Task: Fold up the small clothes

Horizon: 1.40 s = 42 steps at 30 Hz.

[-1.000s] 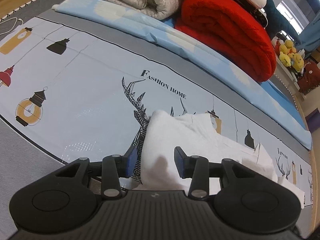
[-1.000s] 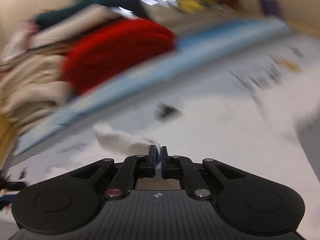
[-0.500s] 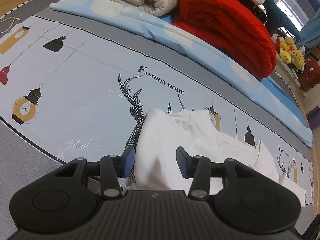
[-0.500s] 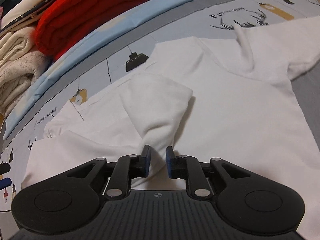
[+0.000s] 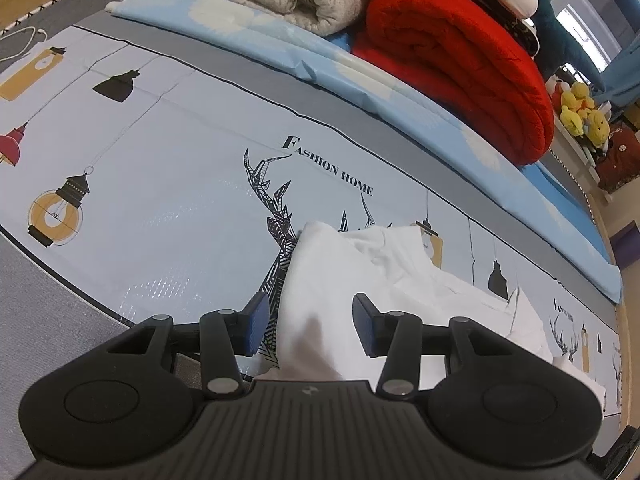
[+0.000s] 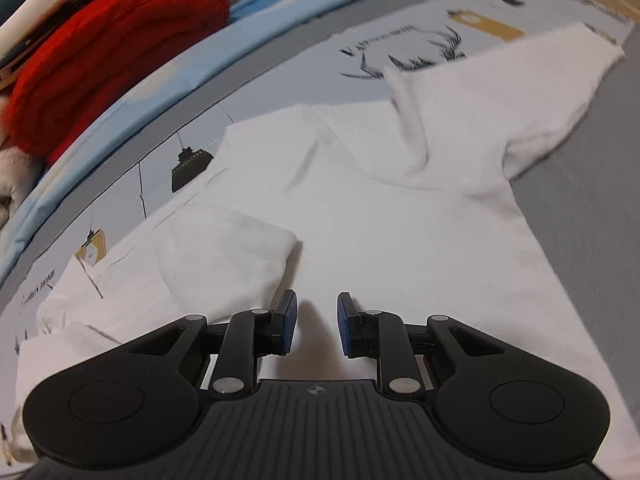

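A: Fingers first?

B: The left gripper [image 5: 307,322] stands half open, a raised fold of the white shirt [image 6: 400,220] between its pads, neither pad pressing it. The right gripper [image 6: 313,322] has its jaws opening over flat shirt cloth, gripping nothing.

A: Room around the shirt?

B: Left of it the printed mat [image 5: 160,208] lies bare to its grey border. Behind it run a blue sheet [image 5: 360,76] and a red blanket [image 5: 460,64].

A: What differs by view?

B: Only the right wrist shows the shirt spread out, one sleeve [image 6: 224,256] folded inward. Only the left shows plush toys [image 5: 580,114].

A: Writing?

B: "FASHION HOME" [image 5: 328,168], just beyond the shirt.
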Available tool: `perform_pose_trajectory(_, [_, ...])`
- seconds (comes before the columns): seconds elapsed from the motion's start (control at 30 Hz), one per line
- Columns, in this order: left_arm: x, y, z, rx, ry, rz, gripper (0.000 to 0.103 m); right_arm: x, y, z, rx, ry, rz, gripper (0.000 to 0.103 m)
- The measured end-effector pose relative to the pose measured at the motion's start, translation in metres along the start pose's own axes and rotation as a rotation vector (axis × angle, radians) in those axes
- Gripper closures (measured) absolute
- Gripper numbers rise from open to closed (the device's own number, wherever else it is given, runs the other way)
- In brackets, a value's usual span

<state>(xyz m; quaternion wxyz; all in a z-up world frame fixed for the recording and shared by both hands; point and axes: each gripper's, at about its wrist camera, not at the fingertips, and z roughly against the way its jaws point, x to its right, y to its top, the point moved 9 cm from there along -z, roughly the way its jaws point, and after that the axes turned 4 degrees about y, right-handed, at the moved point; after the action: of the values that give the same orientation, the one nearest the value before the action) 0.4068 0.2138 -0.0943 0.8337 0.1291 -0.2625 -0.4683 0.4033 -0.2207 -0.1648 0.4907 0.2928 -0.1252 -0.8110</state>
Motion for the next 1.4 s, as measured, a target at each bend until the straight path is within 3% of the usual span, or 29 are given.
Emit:
perform_pose_trajectory(0.17, [-0.001, -0.001, -0.003, -0.008, 0.005, 0.003, 0.052, -0.011, -0.002, -0.002, -0.012, 0.067, 0.005, 0.079])
perform_pose_trajectory(0.3, [-0.001, -0.002, -0.004, -0.010, 0.005, 0.002, 0.050, -0.025, -0.004, -0.007, -0.045, 0.145, 0.011, 0.064])
perform_pose_trajectory(0.5, [-0.003, -0.002, -0.006, -0.015, 0.006, 0.004, 0.049, -0.032, 0.010, -0.001, -0.009, 0.212, -0.040, 0.063])
perform_pose_trajectory(0.67, [-0.004, -0.003, -0.008, -0.021, 0.007, 0.013, 0.049, -0.049, 0.019, 0.006, 0.020, 0.320, -0.022, 0.060])
perform_pose_trajectory(0.73, [-0.003, -0.003, -0.009, -0.024, 0.007, 0.013, 0.049, -0.052, 0.015, -0.002, -0.026, 0.329, -0.017, 0.058])
perform_pose_trajectory(0.8, [-0.002, -0.003, -0.010, -0.025, 0.006, 0.014, 0.049, -0.048, 0.012, -0.013, -0.066, 0.275, -0.012, 0.058])
perform_pose_trajectory(0.87, [-0.001, -0.002, -0.011, -0.026, 0.003, 0.013, 0.049, -0.041, 0.011, -0.020, -0.078, 0.232, -0.020, 0.066])
perform_pose_trajectory(0.93, [-0.001, -0.001, -0.012, -0.024, 0.003, 0.014, 0.049, -0.037, 0.013, -0.020, -0.078, 0.234, -0.030, 0.093])
perform_pose_trajectory(1.03, [-0.003, -0.001, -0.013, -0.022, 0.014, 0.011, 0.049, -0.042, 0.022, -0.009, -0.044, 0.283, -0.018, 0.100])
perform_pose_trajectory(1.1, [-0.004, -0.001, -0.013, -0.022, 0.023, 0.008, 0.049, -0.052, 0.037, 0.013, 0.039, 0.362, -0.002, 0.101])
perform_pose_trajectory(1.2, [-0.003, -0.002, -0.014, -0.020, 0.030, 0.002, 0.049, -0.062, 0.067, 0.067, 0.293, 0.453, 0.056, 0.101])
perform_pose_trajectory(1.23, [-0.002, -0.003, -0.015, -0.022, 0.032, -0.003, 0.049, -0.058, 0.075, 0.081, 0.377, 0.446, 0.062, 0.101])
perform_pose_trajectory(1.3, [0.002, -0.007, -0.018, -0.030, 0.032, -0.012, 0.049, -0.035, 0.082, 0.074, 0.393, 0.330, 0.029, 0.101])
perform_pose_trajectory(1.33, [0.003, -0.009, -0.020, -0.037, 0.031, -0.017, 0.049, -0.013, 0.082, 0.054, 0.319, 0.195, -0.001, 0.101])
perform_pose_trajectory(1.4, [0.006, -0.012, -0.024, -0.048, 0.029, -0.023, 0.049, 0.026, 0.073, 0.025, 0.194, 0.064, -0.114, 0.101])
